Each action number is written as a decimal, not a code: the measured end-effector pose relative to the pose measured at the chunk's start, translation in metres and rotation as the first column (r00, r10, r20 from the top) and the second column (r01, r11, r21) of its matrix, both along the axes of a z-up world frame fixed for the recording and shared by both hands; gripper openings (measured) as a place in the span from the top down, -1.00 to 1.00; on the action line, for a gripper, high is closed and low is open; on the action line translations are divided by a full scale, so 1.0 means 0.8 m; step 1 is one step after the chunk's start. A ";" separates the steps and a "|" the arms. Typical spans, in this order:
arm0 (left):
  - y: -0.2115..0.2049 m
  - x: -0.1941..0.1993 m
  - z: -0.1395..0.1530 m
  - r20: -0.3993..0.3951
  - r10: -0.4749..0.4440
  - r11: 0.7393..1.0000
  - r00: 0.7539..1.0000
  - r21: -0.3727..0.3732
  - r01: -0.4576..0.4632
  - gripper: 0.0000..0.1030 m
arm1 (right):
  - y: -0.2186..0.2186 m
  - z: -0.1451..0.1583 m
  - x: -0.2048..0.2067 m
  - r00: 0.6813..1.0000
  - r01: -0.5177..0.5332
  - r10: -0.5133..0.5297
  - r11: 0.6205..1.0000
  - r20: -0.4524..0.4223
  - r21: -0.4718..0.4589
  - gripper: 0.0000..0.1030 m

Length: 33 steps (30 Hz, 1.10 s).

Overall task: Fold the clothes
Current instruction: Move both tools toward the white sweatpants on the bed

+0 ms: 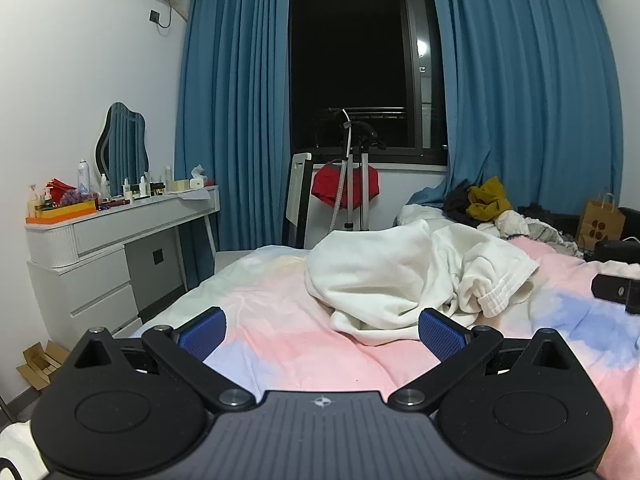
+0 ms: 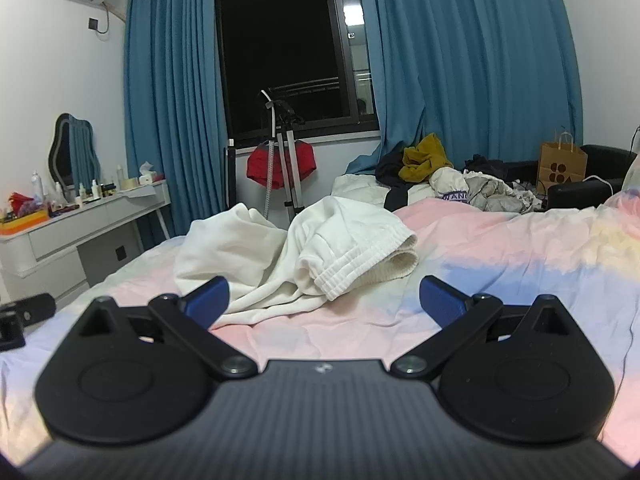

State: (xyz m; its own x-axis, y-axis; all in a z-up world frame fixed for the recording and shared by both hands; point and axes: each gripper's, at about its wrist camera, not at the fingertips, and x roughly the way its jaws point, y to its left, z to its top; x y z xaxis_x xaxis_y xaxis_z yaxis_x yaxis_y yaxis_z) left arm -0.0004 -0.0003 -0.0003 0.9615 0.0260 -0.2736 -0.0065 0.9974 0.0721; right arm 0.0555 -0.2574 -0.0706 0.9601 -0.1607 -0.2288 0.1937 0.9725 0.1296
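A crumpled white sweatshirt (image 1: 404, 276) with a ribbed hem lies in a heap on the pastel pink-and-blue bedspread (image 1: 288, 344). My left gripper (image 1: 322, 334) hovers just short of its near edge, jaws wide open with nothing between the blue pads. In the right wrist view the same sweatshirt (image 2: 304, 252) lies ahead and slightly left, its ribbed cuff (image 2: 360, 268) facing me. My right gripper (image 2: 324, 300) is open and empty above the bedspread (image 2: 500, 264). The right gripper's tip (image 1: 618, 292) shows at the right edge of the left wrist view.
A pile of other clothes (image 1: 492, 204), mustard, dark and white, lies at the far end of the bed by the blue curtains. A white dressing table (image 1: 120, 232) with bottles stands left. A garment steamer (image 1: 352, 184) with a red cloth stands under the window. A paper bag (image 2: 560, 168) sits at the right.
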 end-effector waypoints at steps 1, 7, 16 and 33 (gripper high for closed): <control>0.000 0.000 0.000 0.002 0.005 1.000 1.000 0.004 -0.005 -1.00 | -0.001 -0.001 0.000 1.000 0.000 0.000 1.000 0.002 0.005 -1.00; -0.012 0.004 -0.005 -0.019 -0.007 1.000 1.000 0.003 0.007 -1.00 | -0.003 -0.003 0.000 1.000 0.003 -0.003 1.000 0.007 0.025 -1.00; 0.006 0.015 -0.023 -0.016 -0.032 0.998 0.999 -0.051 0.032 -1.00 | -0.003 -0.006 0.006 0.998 0.042 -0.042 0.999 0.045 -0.002 -1.00; 0.000 0.007 -0.029 0.049 -0.066 0.996 0.997 -0.054 0.069 -1.00 | -0.020 0.000 0.001 0.999 0.020 -0.021 1.000 0.034 0.022 -1.00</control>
State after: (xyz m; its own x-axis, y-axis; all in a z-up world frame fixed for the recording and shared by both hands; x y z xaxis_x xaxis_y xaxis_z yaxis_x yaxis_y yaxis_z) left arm 0.0055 0.0000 -0.0238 0.9725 -0.0536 -0.2268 0.0591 0.9981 0.0176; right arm 0.0563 -0.2732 -0.0703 0.9640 -0.1755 -0.1998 0.2084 0.9653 0.1573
